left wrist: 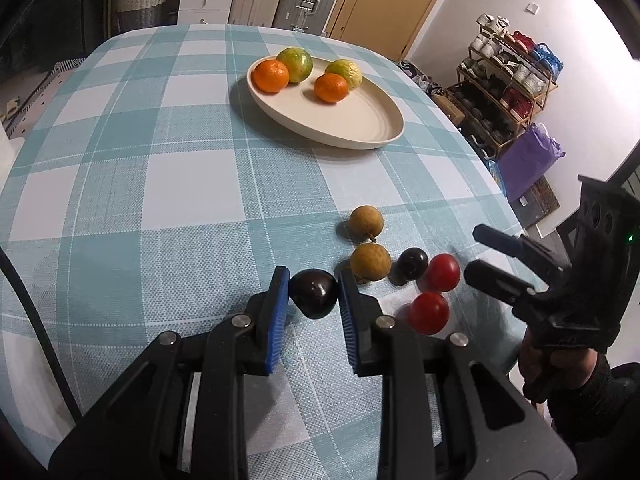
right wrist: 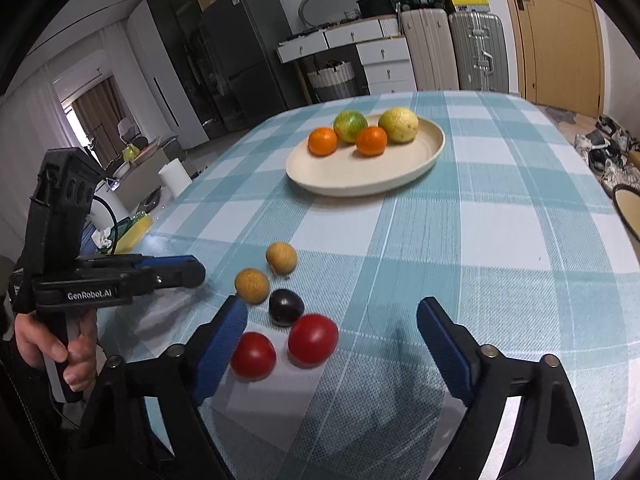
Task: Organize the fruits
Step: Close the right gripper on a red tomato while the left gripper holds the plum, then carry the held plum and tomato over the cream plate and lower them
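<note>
Left wrist: left gripper [left wrist: 314, 292] clamped on dark plum [left wrist: 313, 293], just above checked tabletop [left wrist: 160, 200]. Two longans [left wrist: 370, 262], second dark plum [left wrist: 412, 264], two cherry tomatoes [left wrist: 429, 313] clustered just right of it; right gripper [left wrist: 480, 252] near them. Plate [left wrist: 360, 128] farther back with four citrus. Right wrist: right gripper [right wrist: 332, 320] jaws apart, nothing pinched, both tomatoes [right wrist: 313, 340] between them on tabletop; left finger just beside nearer tomato.
</note>
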